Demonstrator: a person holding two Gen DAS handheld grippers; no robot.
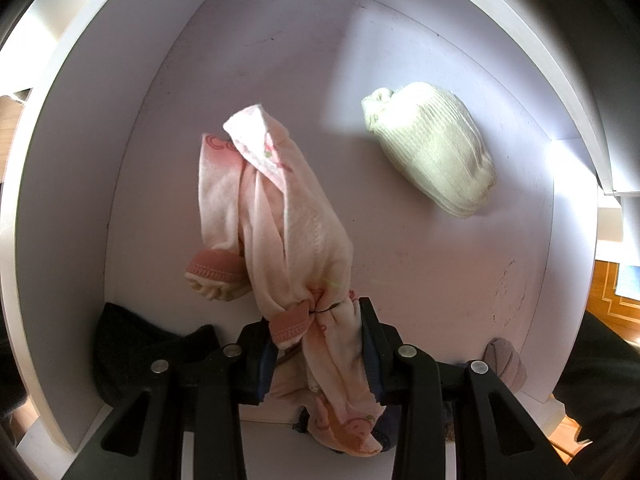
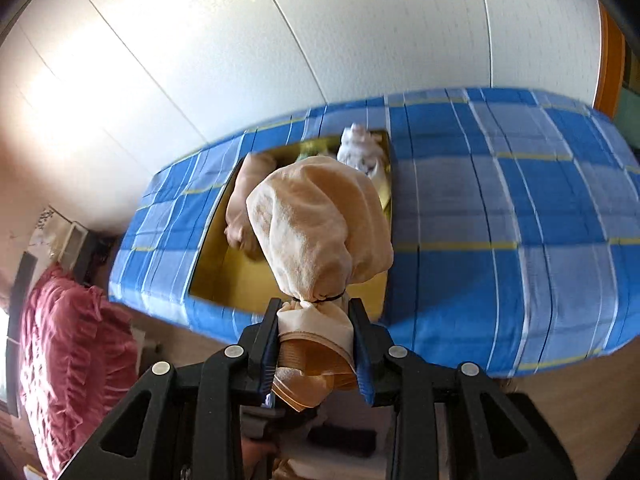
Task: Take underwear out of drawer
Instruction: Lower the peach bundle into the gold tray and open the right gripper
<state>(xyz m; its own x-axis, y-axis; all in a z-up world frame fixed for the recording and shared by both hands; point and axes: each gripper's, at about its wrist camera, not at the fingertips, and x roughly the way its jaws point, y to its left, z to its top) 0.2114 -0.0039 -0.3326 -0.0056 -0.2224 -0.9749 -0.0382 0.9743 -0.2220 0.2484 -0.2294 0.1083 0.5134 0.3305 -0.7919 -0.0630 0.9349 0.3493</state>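
2 grippers (image 1: 318,344) (image 2: 314,344) grip underwear: pink (image 1: 280,216), beige (image 2: 320,232).

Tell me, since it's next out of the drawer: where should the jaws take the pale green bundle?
Grip the pale green bundle at its knotted, gathered end, the narrowest part, facing the drawer middle. Come from above; it lies flat on the drawer floor, apart from other items.

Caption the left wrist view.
Left gripper clamps tied pink patterned underwear above white drawer; pale green ribbed bundle remains.
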